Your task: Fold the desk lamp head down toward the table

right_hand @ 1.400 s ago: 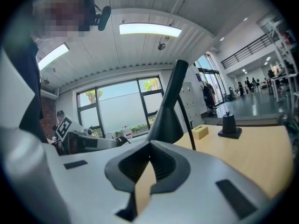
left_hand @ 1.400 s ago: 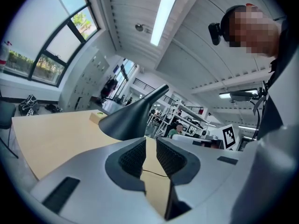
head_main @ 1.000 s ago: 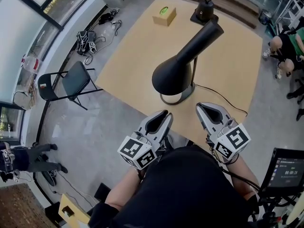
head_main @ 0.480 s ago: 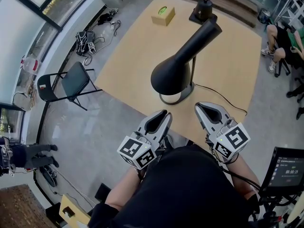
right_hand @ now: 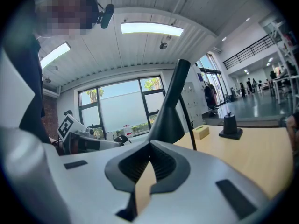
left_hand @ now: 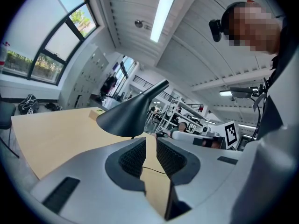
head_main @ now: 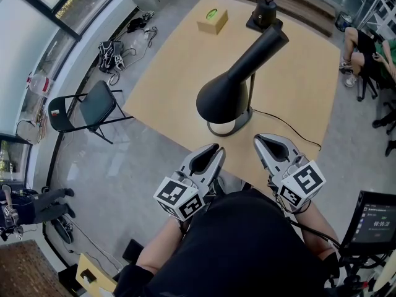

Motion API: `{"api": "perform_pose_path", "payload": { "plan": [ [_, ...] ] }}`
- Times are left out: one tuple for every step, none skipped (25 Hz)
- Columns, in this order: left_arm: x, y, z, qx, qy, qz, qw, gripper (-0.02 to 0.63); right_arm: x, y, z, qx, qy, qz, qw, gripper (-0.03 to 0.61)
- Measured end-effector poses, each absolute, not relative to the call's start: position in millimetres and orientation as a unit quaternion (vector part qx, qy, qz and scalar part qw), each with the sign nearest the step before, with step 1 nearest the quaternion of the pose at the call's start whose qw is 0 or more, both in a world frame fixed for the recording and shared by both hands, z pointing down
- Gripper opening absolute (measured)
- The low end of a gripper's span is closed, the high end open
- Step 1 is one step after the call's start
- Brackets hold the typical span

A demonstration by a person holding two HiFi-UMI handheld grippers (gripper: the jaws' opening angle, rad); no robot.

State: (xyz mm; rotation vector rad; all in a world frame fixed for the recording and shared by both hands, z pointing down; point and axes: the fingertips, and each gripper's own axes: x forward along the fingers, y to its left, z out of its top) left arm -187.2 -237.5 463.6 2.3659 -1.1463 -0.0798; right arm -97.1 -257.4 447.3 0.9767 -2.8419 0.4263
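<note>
The black desk lamp stands on the wooden table, its cone head raised over the ring base and its neck slanting up toward the far side. My left gripper hangs at the table's near edge, just short of the base, open with nothing between its pads. My right gripper is beside it to the right, shut and empty. In the left gripper view the lamp head sits ahead of my left gripper. The right gripper view has the lamp head beyond my right gripper.
The lamp's black cable trails right across the table. A tan box and a small black object sit at the far edge. A folding chair stands on the floor to the left. People sit at the far right, and a screen is at the lower right.
Lamp and both grippers keep their places. Only the people in the background have shifted a little.
</note>
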Motion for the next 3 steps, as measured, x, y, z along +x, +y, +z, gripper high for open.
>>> {"api": "perform_pose_path", "payload": {
  "plan": [
    [-187.3,-237.4,463.9,0.870,-0.422,-0.029,0.253,0.074,-97.3,-257.1,447.3,0.321,-0.935,0.140,0.053,0.005],
    [-187.4,-237.4,464.3,0.870,-0.422,-0.030,0.254,0.074,-97.5,-256.8,447.4,0.321,-0.935,0.140,0.053,0.005],
    [-187.5,-237.3,464.6,0.870,-0.422,-0.030,0.254,0.074,-97.7,-256.5,447.4,0.321,-0.935,0.140,0.053,0.005]
  ]
}}
